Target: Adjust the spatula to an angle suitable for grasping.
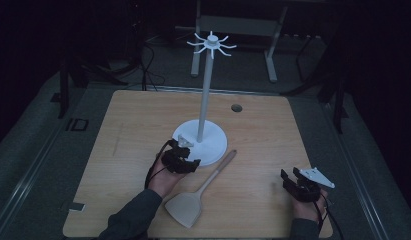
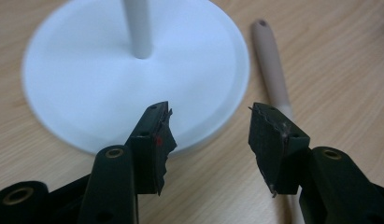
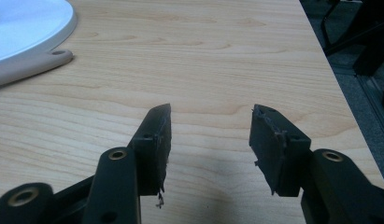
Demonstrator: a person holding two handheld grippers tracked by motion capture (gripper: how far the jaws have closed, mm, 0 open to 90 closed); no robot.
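Jaws spread and empty on left gripper (image 1: 189, 161) and right gripper (image 1: 289, 176); spatula (image 1: 199, 192) flat on bench (image 1: 133, 120) beside hook stand (image 1: 207, 100), apparently untouched, hanging seemingly undone.

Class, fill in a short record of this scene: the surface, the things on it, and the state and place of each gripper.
surface: wooden table
stand: white, upright, round base, hooks on top
spatula: flat, handle end beside the base
left gripper: open, at the base's edge, holding nothing
right gripper: open, over bare wood near the table's right edge, holding nothing
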